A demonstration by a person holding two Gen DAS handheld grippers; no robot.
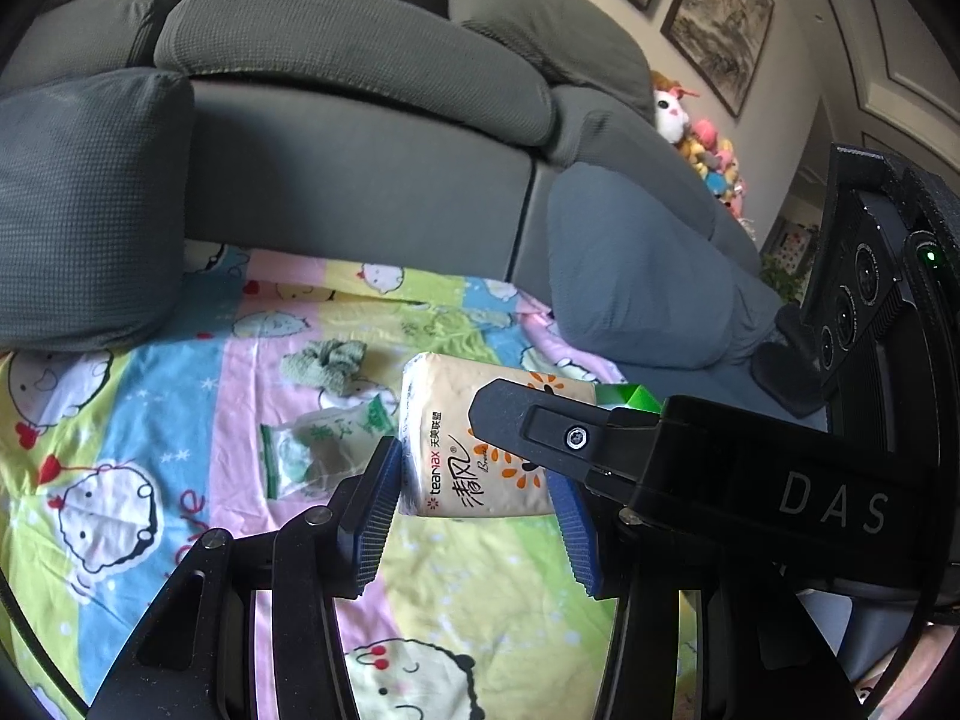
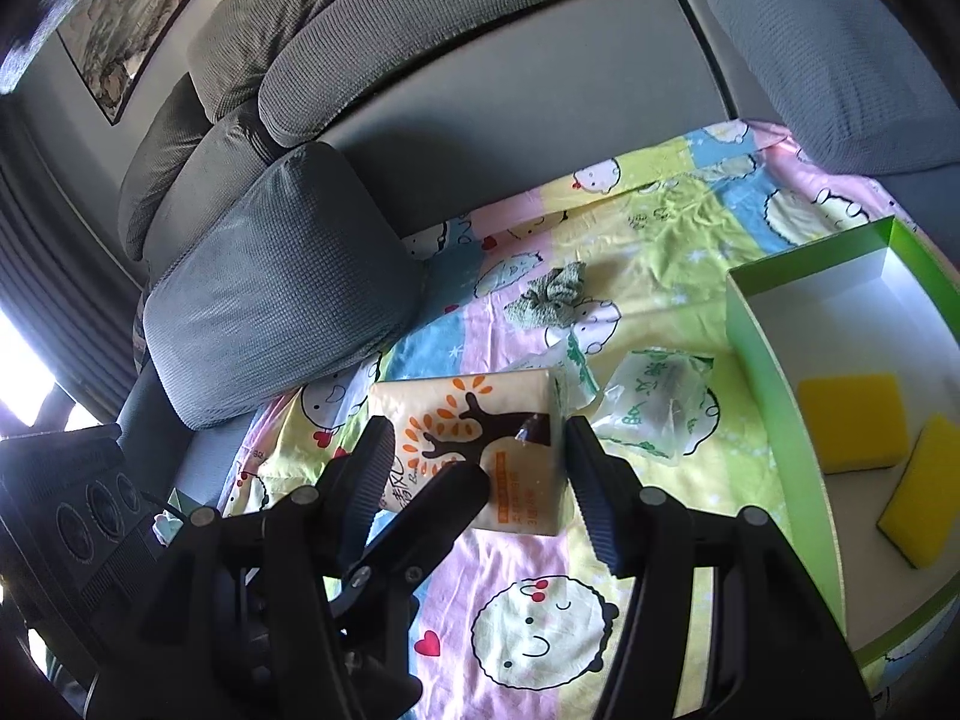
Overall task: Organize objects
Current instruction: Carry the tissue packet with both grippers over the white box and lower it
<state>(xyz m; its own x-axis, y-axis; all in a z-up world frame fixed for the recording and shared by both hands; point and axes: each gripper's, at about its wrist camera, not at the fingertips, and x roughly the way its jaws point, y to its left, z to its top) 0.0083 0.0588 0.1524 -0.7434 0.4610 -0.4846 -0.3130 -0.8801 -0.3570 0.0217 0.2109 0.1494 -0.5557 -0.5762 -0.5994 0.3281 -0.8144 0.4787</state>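
A beige tissue pack (image 1: 474, 456) with an orange tree print hangs a little above the cartoon sheet (image 1: 180, 420). My left gripper (image 1: 474, 480) is shut on the pack's two sides. One of the right gripper's fingers (image 1: 528, 426) crosses over the pack's top. In the right wrist view the same pack (image 2: 480, 420) sits between the pads of my right gripper (image 2: 474, 444), which is shut on its short ends. One of the left gripper's fingers (image 2: 444, 498) lies across the pack's near face.
A green box (image 2: 762, 360) with a white inside holds two yellow sponges (image 2: 852, 420) at the right. A green cloth scrunchie (image 2: 549, 297) and clear plastic bags (image 2: 654, 408) lie beyond the pack. Grey sofa cushions (image 2: 270, 276) border the sheet.
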